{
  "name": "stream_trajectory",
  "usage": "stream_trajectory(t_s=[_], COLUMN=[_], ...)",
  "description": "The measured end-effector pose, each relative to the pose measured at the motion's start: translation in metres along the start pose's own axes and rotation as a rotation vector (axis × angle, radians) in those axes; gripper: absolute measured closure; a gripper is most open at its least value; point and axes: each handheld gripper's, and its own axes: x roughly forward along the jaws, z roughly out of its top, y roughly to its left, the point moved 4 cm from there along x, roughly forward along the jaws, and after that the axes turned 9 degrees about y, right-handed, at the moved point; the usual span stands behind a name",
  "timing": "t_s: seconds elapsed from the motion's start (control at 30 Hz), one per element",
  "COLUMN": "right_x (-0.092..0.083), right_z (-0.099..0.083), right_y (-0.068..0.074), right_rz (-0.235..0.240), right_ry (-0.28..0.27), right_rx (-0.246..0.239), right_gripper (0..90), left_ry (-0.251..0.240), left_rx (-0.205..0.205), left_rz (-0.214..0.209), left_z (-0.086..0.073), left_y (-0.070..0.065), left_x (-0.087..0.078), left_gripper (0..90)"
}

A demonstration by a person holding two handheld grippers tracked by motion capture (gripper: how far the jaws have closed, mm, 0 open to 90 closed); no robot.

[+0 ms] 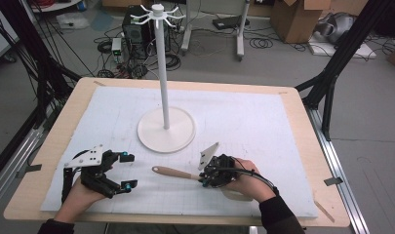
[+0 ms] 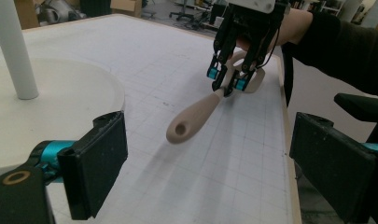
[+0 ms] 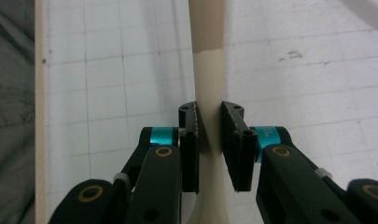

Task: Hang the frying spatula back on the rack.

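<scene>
A kitchen utensil (image 1: 173, 172) with a tan wooden handle and a cream neck and head lies near the front of the white mat (image 1: 244, 122). Its handle points left toward the stand. My right gripper (image 1: 205, 176) is shut on the cream neck, and in the right gripper view both pads (image 3: 189, 140) press the utensil (image 3: 207, 70) from either side. The left gripper view shows the handle end (image 2: 191, 119), with a hole in it, lifted a little, and the right gripper (image 2: 227, 79) clamped behind it. My left gripper (image 1: 130, 171) rests open at the front left, its jaws (image 2: 205, 163) wide apart with nothing between them.
A white hanging stand (image 1: 165, 73) with hooks on top rises from a round base (image 1: 151, 134) at the mat's middle. The wooden table edge (image 1: 326, 161) runs along the right. Cables, a computer tower and boxes lie on the floor beyond the table.
</scene>
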Motion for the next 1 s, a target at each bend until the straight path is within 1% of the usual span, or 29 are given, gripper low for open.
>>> stream_trajectory(t_s=[0.1,0.13,0.2,0.23,0.3,0.4,0.43,0.47,0.5,0.53,0.6,0.63,0.67,0.73,0.77,0.8,0.83,0.9,0.93,0.97,1.0], right_x=[-0.005,-0.007,-0.010,-0.012,-0.017,-0.029,-0.030,-0.035,-0.038,-0.041,-0.046,-0.048,-0.051,-0.055,-0.057,-0.059,-0.062,-0.064,-0.065,-0.067,-0.067], right_z=[-0.001,-0.001,-0.001,0.000,0.001,0.003,0.003,0.004,0.005,0.005,0.006,0.006,0.006,0.007,0.007,0.008,0.008,0.010,0.010,0.011,0.012], right_y=[0.000,-0.001,0.000,0.000,0.000,0.000,0.000,0.000,-0.001,-0.001,-0.001,-0.001,-0.001,0.000,0.001,0.001,0.001,0.002,0.003,0.004,0.004], right_rz=[-0.006,-0.013,-0.015,-0.028,-0.030,-0.049,-0.049,-0.045,-0.061,-0.064,-0.082,-0.079,-0.087,-0.093,-0.101,-0.103,-0.108,-0.115,-0.119,-0.128,-0.130], right_ry=[-0.022,-0.034,-0.038,-0.045,-0.056,-0.109,-0.118,-0.137,-0.161,-0.167,-0.198,-0.216,-0.228,-0.259,-0.277,-0.291,-0.312,-0.341,-0.353,-0.373,-0.381], right_rx=[0.005,-0.002,0.003,0.000,0.005,0.016,0.015,0.026,0.037,0.041,0.047,0.056,0.055,0.057,0.059,0.061,0.062,0.068,0.066,0.066,0.065], right_gripper=[78.3,78.3,78.3,78.3,78.3,78.3,78.2,78.2,78.2,78.2,78.2,78.2,78.2,78.2,78.2,78.2,78.2,78.2,78.2,78.2,78.1], left_ry=[-0.002,-0.003,-0.003,-0.004,-0.013,-0.034,-0.044,-0.052,-0.057,-0.062,-0.068,-0.070,-0.076,-0.078,-0.087,-0.096,-0.101,-0.129,-0.152,-0.162,-0.182], left_rx=[0.003,0.002,0.006,0.008,0.009,0.014,0.018,0.023,0.022,0.026,0.032,0.034,0.036,0.038,0.038,0.038,0.033,0.020,0.006,-0.001,-0.019], left_rz=[-0.002,-0.006,-0.006,-0.007,-0.011,-0.018,-0.022,-0.025,-0.026,-0.021,-0.015,-0.010,-0.009,0.008,0.008,0.021,0.030,0.036,0.052,0.052,0.063], left_z=[0.001,0.001,0.001,0.002,0.003,0.007,0.010,0.012,0.013,0.015,0.020,0.023,0.026,0.031,0.034,0.038,0.040,0.046,0.049,0.051,0.055], left_y=[-0.001,-0.001,-0.002,-0.002,-0.004,-0.007,-0.009,-0.011,-0.012,-0.013,-0.017,-0.018,-0.021,-0.024,-0.026,-0.028,-0.029,-0.032,-0.032,-0.033,-0.033], left_x=[0.001,0.001,0.002,0.002,0.003,0.004,0.006,0.007,0.008,0.010,0.014,0.016,0.018,0.023,0.025,0.027,0.028,0.031,0.033,0.034,0.035], left_gripper=[11.8,11.8,11.8,11.8,11.8,11.8,11.8,11.8,11.8,11.8,11.8,11.8,11.8,12.6,12.7,12.9,14.3,14.5,15.6,16.2,16.7])
